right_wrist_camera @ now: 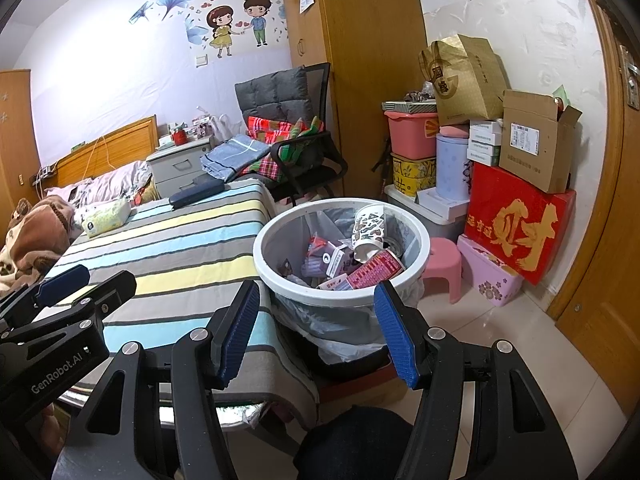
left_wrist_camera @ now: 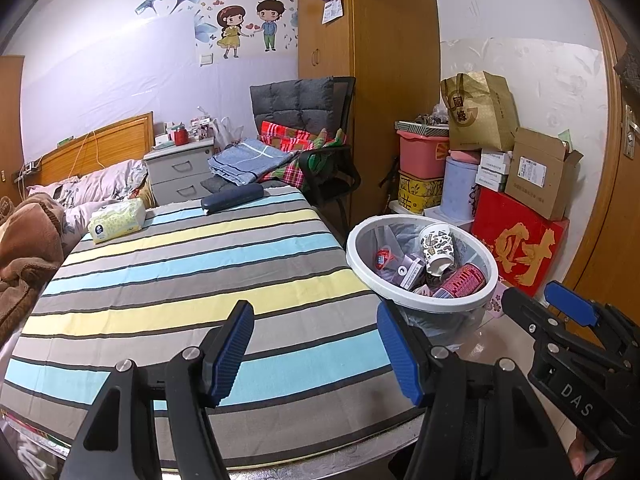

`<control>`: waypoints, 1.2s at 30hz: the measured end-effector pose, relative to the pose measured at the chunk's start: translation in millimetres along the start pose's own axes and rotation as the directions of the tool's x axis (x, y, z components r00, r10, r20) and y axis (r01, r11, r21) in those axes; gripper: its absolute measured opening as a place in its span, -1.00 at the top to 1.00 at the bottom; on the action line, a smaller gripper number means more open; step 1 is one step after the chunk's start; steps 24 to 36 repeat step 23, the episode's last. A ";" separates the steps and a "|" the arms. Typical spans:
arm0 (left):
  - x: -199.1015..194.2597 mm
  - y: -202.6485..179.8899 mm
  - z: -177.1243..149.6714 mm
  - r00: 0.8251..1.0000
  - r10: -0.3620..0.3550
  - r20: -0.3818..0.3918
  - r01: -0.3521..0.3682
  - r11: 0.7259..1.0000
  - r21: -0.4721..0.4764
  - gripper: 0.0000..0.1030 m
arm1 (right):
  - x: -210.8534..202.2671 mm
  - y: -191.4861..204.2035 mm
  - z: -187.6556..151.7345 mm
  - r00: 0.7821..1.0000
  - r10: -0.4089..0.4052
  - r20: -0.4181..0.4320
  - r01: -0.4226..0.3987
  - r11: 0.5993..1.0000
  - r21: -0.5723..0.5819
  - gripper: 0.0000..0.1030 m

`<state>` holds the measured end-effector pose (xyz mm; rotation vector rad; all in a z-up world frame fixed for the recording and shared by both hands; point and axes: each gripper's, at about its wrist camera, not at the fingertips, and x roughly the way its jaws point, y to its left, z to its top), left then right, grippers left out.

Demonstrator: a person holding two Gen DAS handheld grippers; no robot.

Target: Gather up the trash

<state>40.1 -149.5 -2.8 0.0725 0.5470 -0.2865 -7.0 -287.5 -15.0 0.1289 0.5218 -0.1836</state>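
A white trash bin lined with a plastic bag stands by the right edge of the striped table. It holds a patterned paper cup, a red packet and other wrappers. My left gripper is open and empty over the table's near part. My right gripper is open and empty, just in front of the bin. Each gripper shows in the other's view, the right one and the left one.
A tissue pack and a dark blue case lie at the table's far end. A chair with folded cloths stands behind. Boxes and a pink stool stand by the right wall.
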 end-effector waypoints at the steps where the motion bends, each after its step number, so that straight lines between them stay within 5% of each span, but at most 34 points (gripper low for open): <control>1: -0.1 0.6 0.0 1.000 0.001 0.000 -0.001 1.000 0.000 -0.24 | -0.1 -0.3 -0.5 1.000 0.000 0.000 0.000 1.000 0.000 -0.19; 36: -0.7 1.5 -0.7 1.000 0.001 -0.004 -0.001 1.000 0.002 -0.24 | 0.1 0.7 -0.9 1.000 -0.002 -0.001 0.002 1.000 0.001 -0.19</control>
